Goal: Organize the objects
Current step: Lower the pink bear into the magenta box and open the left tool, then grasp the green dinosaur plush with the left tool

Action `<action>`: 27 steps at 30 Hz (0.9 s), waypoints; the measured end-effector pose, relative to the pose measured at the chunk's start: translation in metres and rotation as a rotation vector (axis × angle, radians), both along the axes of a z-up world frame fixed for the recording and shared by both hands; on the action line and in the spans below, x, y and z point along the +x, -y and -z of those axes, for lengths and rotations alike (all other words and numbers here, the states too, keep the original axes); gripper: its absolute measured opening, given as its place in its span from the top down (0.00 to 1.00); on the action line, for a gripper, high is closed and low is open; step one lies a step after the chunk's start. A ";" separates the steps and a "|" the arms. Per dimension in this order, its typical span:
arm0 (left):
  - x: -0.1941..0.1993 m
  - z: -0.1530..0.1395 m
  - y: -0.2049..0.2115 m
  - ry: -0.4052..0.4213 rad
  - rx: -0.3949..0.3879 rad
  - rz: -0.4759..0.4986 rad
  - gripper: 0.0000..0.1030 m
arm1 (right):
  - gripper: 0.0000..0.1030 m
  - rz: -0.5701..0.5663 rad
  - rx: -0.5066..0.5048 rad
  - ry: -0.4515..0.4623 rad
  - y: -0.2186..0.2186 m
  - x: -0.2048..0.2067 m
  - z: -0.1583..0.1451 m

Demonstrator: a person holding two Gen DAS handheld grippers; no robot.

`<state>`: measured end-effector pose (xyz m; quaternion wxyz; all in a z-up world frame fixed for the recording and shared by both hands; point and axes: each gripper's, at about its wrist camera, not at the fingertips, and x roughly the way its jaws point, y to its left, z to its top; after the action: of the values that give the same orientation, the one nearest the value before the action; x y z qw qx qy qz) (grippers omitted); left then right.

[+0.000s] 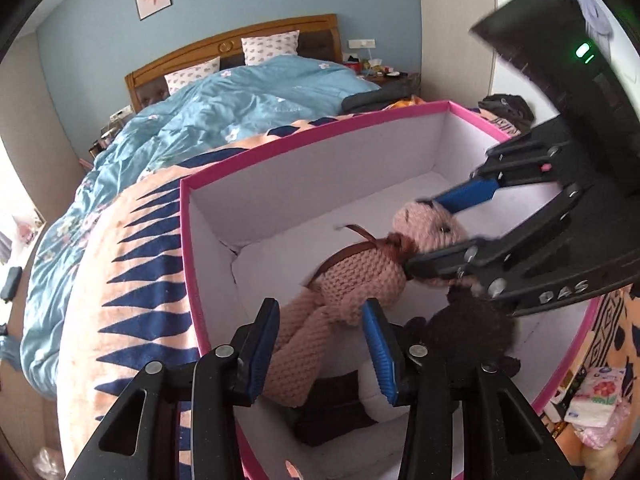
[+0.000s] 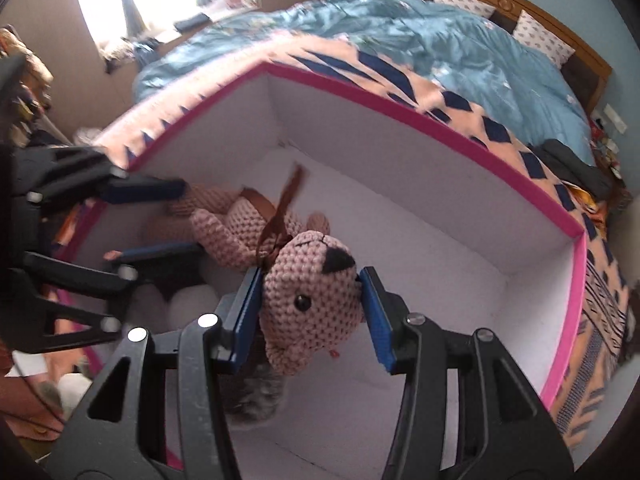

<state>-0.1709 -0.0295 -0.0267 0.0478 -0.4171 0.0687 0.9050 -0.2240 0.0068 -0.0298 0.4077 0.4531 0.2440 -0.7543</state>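
Note:
A pink crocheted bear with a brown ribbon hangs inside a white box with a pink rim. My right gripper is shut on the bear's head; it also shows in the left wrist view. My left gripper has its jaws apart around the bear's legs, with the pads near the legs but not pressing them. It shows in the right wrist view. A dark brown and white plush toy lies on the box floor under the bear.
The box stands on a bed with a peach and navy patterned blanket and a blue duvet. A wooden headboard and a cluttered nightstand are behind. Packets lie at right.

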 end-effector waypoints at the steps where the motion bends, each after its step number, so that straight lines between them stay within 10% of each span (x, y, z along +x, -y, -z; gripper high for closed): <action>1: 0.001 0.000 0.001 -0.005 0.003 -0.003 0.56 | 0.47 -0.012 0.021 0.019 0.002 0.000 0.004; 8: 0.033 -0.015 0.011 -0.109 0.064 -0.012 0.45 | 0.44 0.054 -0.020 -0.026 -0.013 0.001 -0.004; 17: 0.123 -0.042 0.029 -0.257 0.296 0.126 0.29 | 0.43 0.035 -0.341 -0.067 -0.072 0.065 -0.053; 27: 0.195 0.007 0.022 -0.149 0.434 0.143 0.28 | 0.33 -0.222 -0.349 0.167 -0.071 0.173 -0.004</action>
<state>0.0242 -0.0517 -0.0338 0.1953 -0.3234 -0.0947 0.9211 -0.0514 0.0778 -0.0261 0.5795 0.4069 0.1233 -0.6953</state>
